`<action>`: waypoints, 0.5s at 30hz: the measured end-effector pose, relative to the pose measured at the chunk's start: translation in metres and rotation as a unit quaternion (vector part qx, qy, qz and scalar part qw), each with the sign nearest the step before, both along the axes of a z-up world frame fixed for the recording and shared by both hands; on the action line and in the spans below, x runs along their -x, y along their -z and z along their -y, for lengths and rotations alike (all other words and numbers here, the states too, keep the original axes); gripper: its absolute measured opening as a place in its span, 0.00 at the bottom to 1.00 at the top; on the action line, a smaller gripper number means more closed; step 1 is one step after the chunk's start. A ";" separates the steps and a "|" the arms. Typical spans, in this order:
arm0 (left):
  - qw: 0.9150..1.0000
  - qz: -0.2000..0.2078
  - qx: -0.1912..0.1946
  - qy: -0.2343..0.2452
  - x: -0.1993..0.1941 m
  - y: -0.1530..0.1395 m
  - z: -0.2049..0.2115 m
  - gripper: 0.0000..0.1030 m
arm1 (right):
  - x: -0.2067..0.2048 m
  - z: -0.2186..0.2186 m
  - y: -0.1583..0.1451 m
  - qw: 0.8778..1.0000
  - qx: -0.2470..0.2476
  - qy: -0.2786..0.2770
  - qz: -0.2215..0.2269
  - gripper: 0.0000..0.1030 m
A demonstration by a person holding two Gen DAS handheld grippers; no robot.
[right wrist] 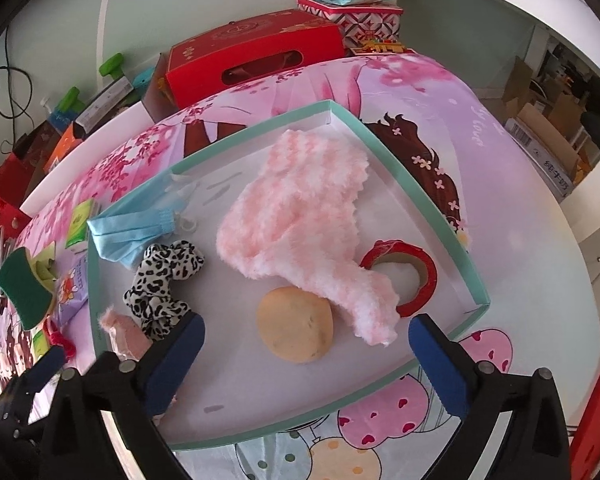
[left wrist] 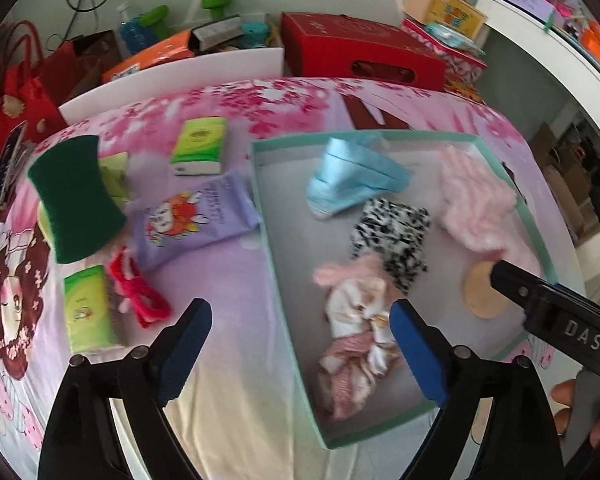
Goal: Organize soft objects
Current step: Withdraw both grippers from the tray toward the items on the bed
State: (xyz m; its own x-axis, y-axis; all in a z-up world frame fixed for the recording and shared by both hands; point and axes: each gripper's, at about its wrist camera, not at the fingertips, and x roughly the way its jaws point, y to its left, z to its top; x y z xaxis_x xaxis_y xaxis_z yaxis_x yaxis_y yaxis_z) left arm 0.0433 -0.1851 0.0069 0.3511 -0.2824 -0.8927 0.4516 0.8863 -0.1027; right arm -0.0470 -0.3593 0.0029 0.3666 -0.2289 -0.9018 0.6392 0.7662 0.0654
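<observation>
A shallow teal-rimmed box lies on the bed. In it are a blue face mask, a black-and-white scrunchie, a fluffy pink cloth, a tan round puff, a pink-white fabric bundle and a red tape roll. My left gripper is open and empty over the box's left rim. My right gripper is open and empty just before the puff.
Left of the box lie a green sponge, green tissue packs, a purple wipes pack and a red hair tie. A red carton and clutter stand behind the bed.
</observation>
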 end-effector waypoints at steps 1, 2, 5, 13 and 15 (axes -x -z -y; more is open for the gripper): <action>1.000 0.000 0.001 -0.004 -0.002 0.000 -0.002 0.88 | 0.000 0.000 0.000 1.000 0.000 0.001 0.000 1.00; 1.000 0.001 0.001 -0.008 -0.003 0.000 -0.004 0.88 | 0.001 0.001 0.000 1.000 -0.001 0.002 0.001 1.00; 1.000 0.010 -0.005 -0.018 -0.005 -0.001 -0.008 0.88 | 0.000 0.000 0.000 1.000 -0.001 0.002 0.004 1.00; 0.999 0.032 -0.004 -0.039 -0.011 -0.008 -0.017 0.89 | -0.002 -0.004 -0.003 1.000 0.005 -0.004 0.007 1.00; 0.998 0.039 -0.003 -0.049 -0.012 -0.012 -0.021 0.89 | -0.003 -0.006 -0.005 1.000 0.009 -0.007 0.010 1.00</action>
